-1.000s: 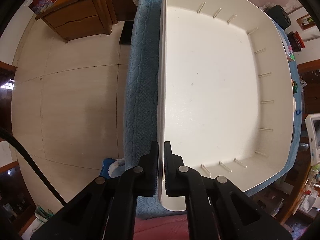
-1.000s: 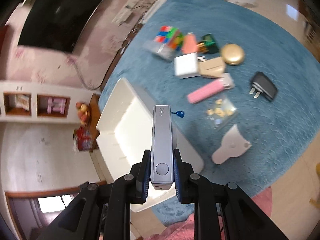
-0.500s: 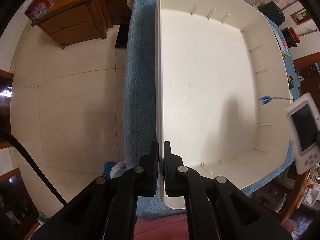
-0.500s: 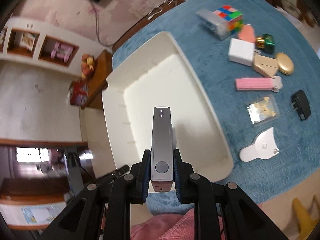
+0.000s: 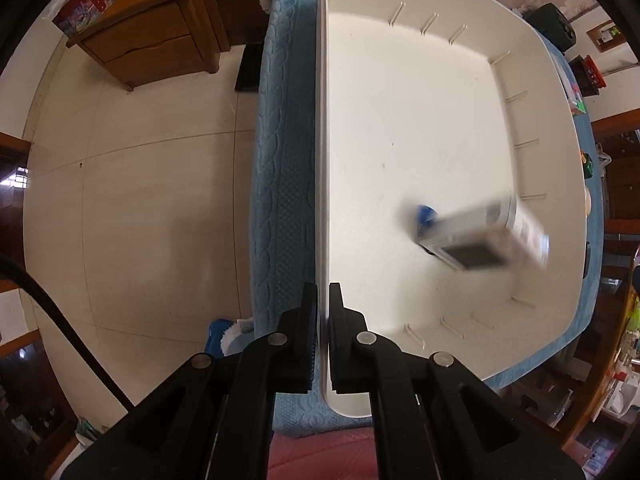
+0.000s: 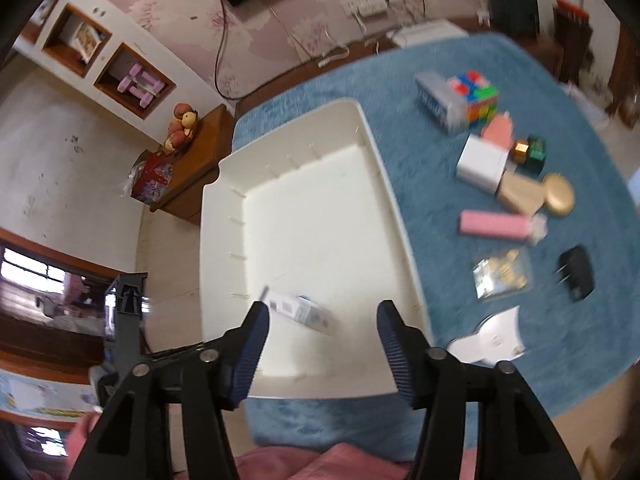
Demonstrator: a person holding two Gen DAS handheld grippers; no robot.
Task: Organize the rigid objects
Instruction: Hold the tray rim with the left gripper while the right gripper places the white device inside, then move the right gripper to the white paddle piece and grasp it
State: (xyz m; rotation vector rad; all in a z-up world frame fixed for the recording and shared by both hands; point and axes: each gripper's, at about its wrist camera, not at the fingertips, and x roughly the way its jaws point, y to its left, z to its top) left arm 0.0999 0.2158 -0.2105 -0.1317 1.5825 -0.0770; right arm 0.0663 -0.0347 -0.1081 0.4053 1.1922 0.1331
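Half a second ago my right gripper [image 6: 322,340] clamped the grey device [image 5: 480,236]; now its jaws gape and it lies blurred in the white bin [image 5: 400,120], whose rim my left gripper [image 5: 323,316] pinches. One item in; cube [image 6: 474,94], pink case [image 6: 496,226], charger [image 6: 576,274] remain outside. Motion blur hides whether it has settled.

Blue-covered table [image 6: 500,360] carries white tray [image 6: 400,216]; cube [image 6: 476,94], pink bar [image 6: 494,225] beside it.

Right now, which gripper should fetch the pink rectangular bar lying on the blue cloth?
Right. The right gripper is open and free above the white plastic bin, with the pink rectangular bar in its view; the left gripper is clamped on the bin's rim.
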